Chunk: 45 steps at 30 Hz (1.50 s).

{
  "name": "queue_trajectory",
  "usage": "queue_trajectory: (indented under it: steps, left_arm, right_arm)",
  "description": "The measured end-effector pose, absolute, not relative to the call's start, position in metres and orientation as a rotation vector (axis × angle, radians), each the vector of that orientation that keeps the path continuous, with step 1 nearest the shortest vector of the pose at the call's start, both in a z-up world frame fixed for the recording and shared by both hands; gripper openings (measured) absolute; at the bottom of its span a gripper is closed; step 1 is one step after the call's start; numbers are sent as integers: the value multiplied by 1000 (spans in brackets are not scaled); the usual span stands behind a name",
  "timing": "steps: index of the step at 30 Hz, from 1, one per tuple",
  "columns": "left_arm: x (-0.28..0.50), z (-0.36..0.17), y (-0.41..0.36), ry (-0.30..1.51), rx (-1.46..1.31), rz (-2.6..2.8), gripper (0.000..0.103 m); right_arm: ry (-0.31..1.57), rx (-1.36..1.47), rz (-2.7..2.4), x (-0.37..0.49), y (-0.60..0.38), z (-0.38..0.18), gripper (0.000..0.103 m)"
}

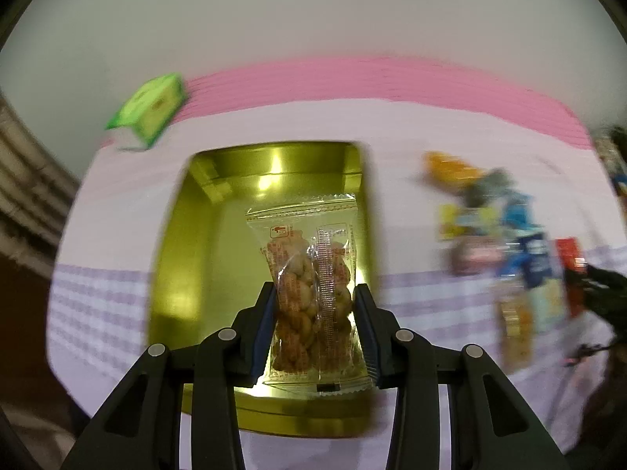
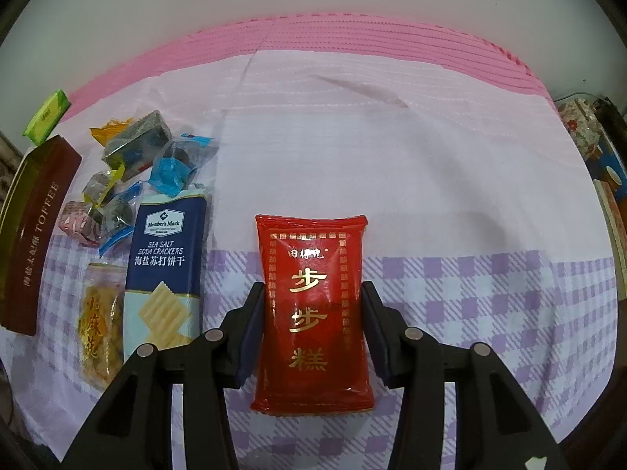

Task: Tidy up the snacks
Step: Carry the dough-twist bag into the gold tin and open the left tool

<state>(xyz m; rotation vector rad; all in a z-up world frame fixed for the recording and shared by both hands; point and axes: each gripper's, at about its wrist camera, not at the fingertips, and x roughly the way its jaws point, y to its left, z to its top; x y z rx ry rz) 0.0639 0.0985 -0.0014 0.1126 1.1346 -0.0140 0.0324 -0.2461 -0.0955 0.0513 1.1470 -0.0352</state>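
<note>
Two tools: left tool (image 1: 315,315) clamps clear peanut packet (image 1: 309,286) over gold tin (image 1: 176,258); light, crinkly, slippery. Right tool (image 2: 311,325) straddles red cake packet (image 2: 311,309), soft, crushable; grip mid-sides, pad contact unclear.

Dim, even indoor light; glare spots glint inside the gold tin (image 1: 203,258), the left view's surroundings are motion-blurred, and fisheye bending darkens both views' edges.

A clear packet of fried dough twists (image 1: 313,286) hangs upright over the open gold tin (image 1: 184,258); a red cake packet (image 2: 313,313) lies flat near centre.
</note>
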Motion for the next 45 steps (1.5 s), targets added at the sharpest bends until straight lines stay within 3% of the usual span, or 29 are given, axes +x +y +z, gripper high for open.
queue_trajectory:
  steps: [8, 27, 38, 45]
  left_arm:
    - [68, -33, 155, 1202, 154, 77, 40]
    - [64, -69, 170, 1264, 189, 66, 40]
    - [63, -69, 175, 1250, 156, 73, 41]
    - [54, -42, 180, 1172, 110, 74, 55]
  right_arm:
    - [1160, 52, -57, 36, -245, -96, 47]
    - [1232, 62, -69, 52, -244, -96, 49]
    - [1216, 45, -85, 49, -239, -95, 42]
    - [1175, 57, -115, 44, -233, -82, 41]
